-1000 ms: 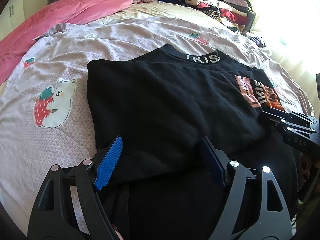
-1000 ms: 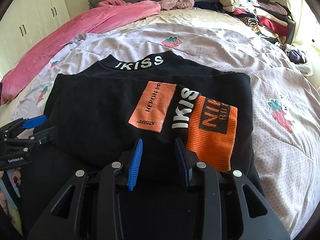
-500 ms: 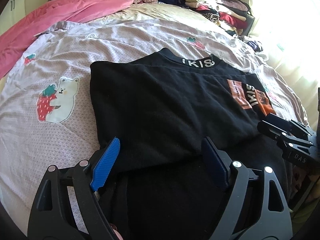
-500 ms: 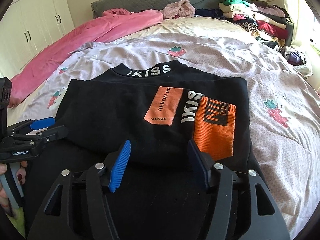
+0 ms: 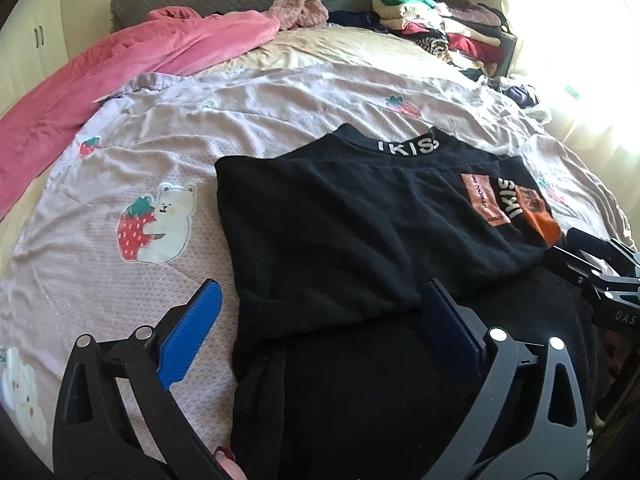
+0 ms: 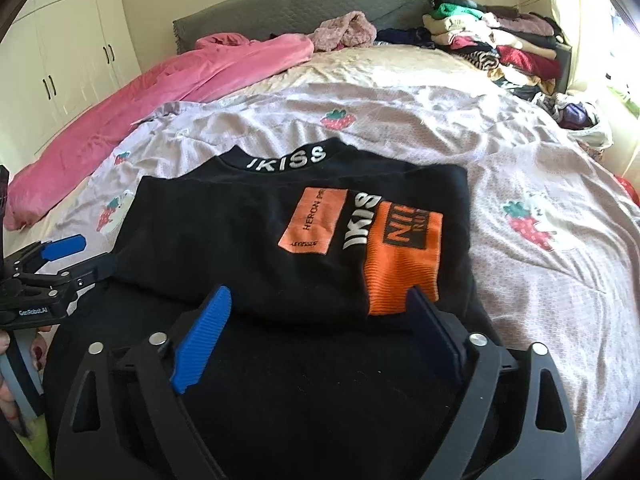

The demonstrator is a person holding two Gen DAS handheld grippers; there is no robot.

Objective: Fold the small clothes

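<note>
A black sweatshirt (image 6: 248, 236) is lying partly folded on the bed (image 6: 520, 160), its upper layer doubled over and its lettered collar pointing toward the headboard (image 6: 304, 8). The left gripper (image 5: 320, 320) is hovering wide open over the folded near-left edge; the right gripper (image 6: 316, 324) is hovering wide open at the near-right edge, beside the ribbed orange cuff (image 6: 400, 264). Neither is holding cloth. Open lilac quilt (image 5: 120, 168), waffle-textured with strawberry prints, is lying on both sides. A plush pink blanket (image 6: 160, 92) and stacked clothes (image 6: 500, 40) are sitting well apart.
</note>
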